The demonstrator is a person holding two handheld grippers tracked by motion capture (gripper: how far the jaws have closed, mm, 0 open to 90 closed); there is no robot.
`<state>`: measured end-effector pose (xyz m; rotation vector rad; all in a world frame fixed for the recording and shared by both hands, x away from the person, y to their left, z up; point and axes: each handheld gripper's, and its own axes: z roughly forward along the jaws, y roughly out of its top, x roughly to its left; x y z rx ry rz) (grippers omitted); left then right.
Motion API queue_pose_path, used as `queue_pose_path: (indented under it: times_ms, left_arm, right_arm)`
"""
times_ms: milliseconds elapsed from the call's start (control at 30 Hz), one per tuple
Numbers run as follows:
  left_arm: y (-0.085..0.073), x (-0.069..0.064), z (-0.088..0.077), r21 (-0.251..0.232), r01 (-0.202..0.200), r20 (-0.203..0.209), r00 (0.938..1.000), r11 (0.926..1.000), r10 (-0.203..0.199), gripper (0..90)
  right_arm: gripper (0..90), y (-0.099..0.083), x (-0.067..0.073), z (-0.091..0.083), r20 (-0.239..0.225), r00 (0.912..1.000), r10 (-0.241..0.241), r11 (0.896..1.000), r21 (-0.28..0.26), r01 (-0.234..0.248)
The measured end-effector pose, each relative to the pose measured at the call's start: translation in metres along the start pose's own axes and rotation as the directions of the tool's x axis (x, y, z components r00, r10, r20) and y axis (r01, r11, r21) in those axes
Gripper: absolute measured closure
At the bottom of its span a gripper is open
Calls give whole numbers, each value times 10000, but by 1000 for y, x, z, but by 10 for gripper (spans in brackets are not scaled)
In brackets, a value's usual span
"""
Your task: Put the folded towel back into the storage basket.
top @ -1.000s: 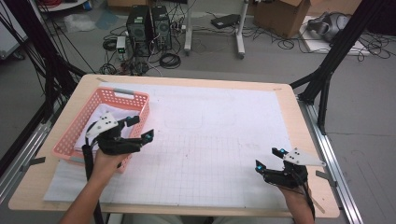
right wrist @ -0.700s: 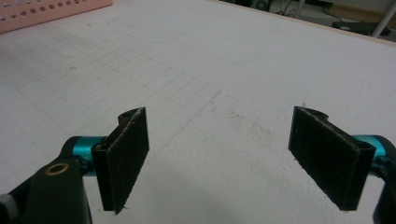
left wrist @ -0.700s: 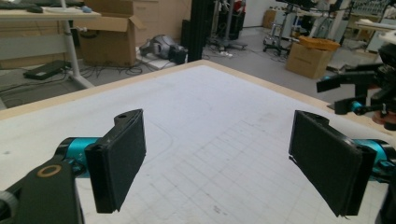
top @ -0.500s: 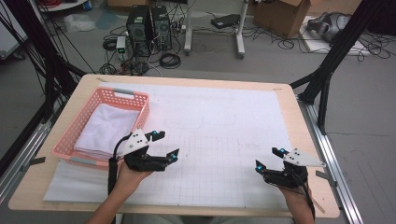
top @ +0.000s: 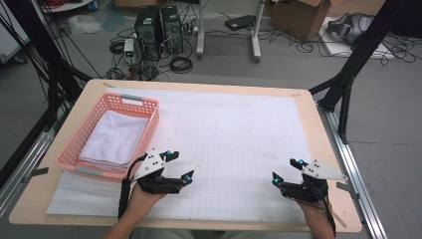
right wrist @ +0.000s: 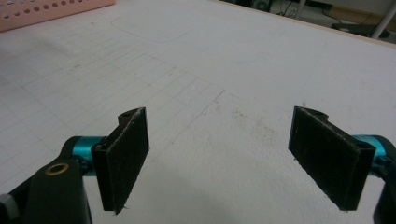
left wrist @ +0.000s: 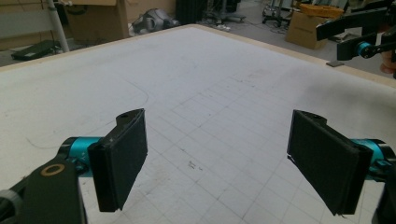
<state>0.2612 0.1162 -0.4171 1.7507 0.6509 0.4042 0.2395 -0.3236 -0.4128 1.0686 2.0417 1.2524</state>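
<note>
Towels (top: 115, 140), white and folded in a stack, lie inside the pink basket (top: 84, 130) at the left edge of the bench (top: 318, 149), toward the near left corner. A pale sheet (top: 239, 124) with a faint printed grid covers nearly the whole bench top, leaving a rim of bare wood around it.

Just beside the basket's near right corner, the left tool (top: 180, 167) hovers over the sheet by the near edge, its jaws wide apart with nothing between them; in the left gripper view (left wrist: 217, 158) the grid shows plainly between the two black pads. Well apart from it, toward the near right corner, the right tool (top: 284, 171) is likewise spread wide and empty, and the right gripper view (right wrist: 218, 158) shows scuffed, smudged sheet between its pads, with the basket's wall at the far edge.

Behind the far edge of the bench the grey floor carries two computer towers (top: 159, 25) amid tangled cables, and a cardboard box (top: 297, 17) further right. Black frame struts (top: 358, 55) rise at both sides.
</note>
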Motion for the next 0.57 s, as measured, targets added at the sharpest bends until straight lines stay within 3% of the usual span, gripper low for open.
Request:
queue_pose_path:
  times_ms: [567]
  left_arm:
    - [-3,1,1,78,138,-78,9999,9999,-137,204]
  right_arm:
    - [190,1,1,3,-144,9999,36,10000,-15,-36]
